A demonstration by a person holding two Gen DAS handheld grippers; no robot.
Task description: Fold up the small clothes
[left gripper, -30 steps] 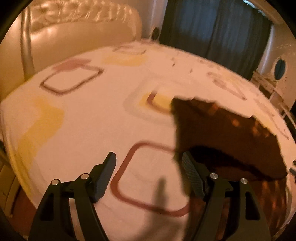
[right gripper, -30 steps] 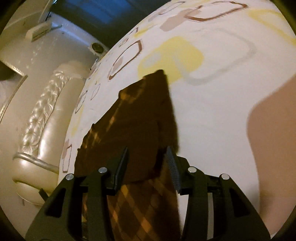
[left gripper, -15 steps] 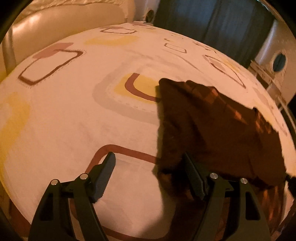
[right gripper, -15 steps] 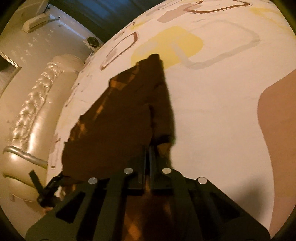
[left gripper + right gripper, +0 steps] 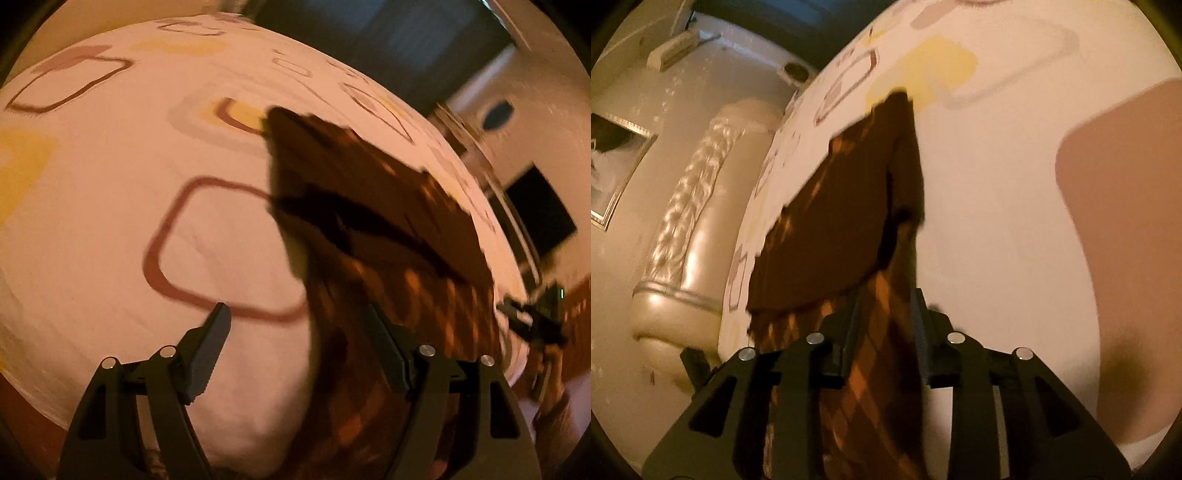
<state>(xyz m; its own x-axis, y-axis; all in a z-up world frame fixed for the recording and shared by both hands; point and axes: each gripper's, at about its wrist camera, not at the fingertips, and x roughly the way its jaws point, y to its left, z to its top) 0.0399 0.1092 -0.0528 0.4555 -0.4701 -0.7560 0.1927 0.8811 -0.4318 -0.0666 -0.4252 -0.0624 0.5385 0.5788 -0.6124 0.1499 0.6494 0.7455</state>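
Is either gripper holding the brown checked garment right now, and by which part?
Neither. The right gripper has just been opening, with the garment between its jaws; the left gripper stands open over its near edge.

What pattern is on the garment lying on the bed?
An orange diamond check on dark brown; the folded-over part of the garment looks plain dark. Clearest in the right wrist view.

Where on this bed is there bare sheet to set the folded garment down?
Bare sheet lies left of the brown garment, out to the headboard, and also on its other side. The near edge is crowded: cloth between both grippers.
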